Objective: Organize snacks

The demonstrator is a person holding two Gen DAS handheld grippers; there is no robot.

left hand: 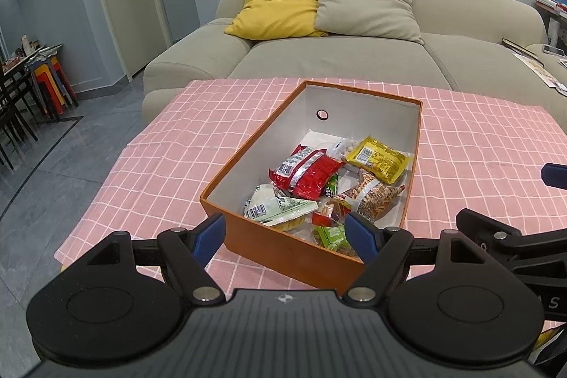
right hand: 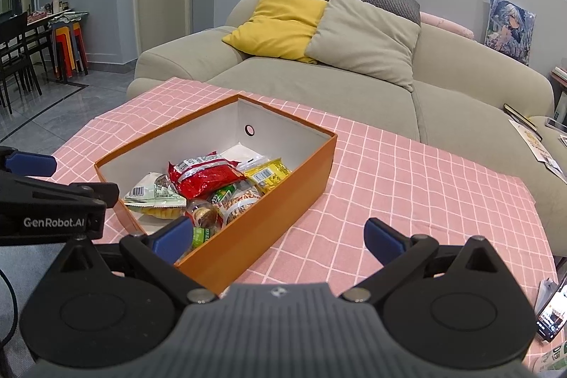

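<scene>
An orange box (left hand: 248, 236) with a white inside stands on the pink checked tablecloth (left hand: 149, 165). It holds several snack packs: a red pack (left hand: 308, 170), a yellow pack (left hand: 379, 156), a white-green pack (left hand: 273, 206) and a patterned brown one (left hand: 372, 197). My left gripper (left hand: 287, 232) is open and empty, its fingers straddling the box's near corner. In the right wrist view the box (right hand: 269, 215) sits left of centre with the red pack (right hand: 205, 178) inside. My right gripper (right hand: 280, 236) is open and empty above the box's near right side.
A beige sofa (left hand: 336, 59) with a yellow cushion (left hand: 280, 6) and a beige cushion (left hand: 368, 2) stands behind the table. Stools and dark chairs (left hand: 46, 84) stand at the far left. A phone (right hand: 553, 314) lies at the table's right edge.
</scene>
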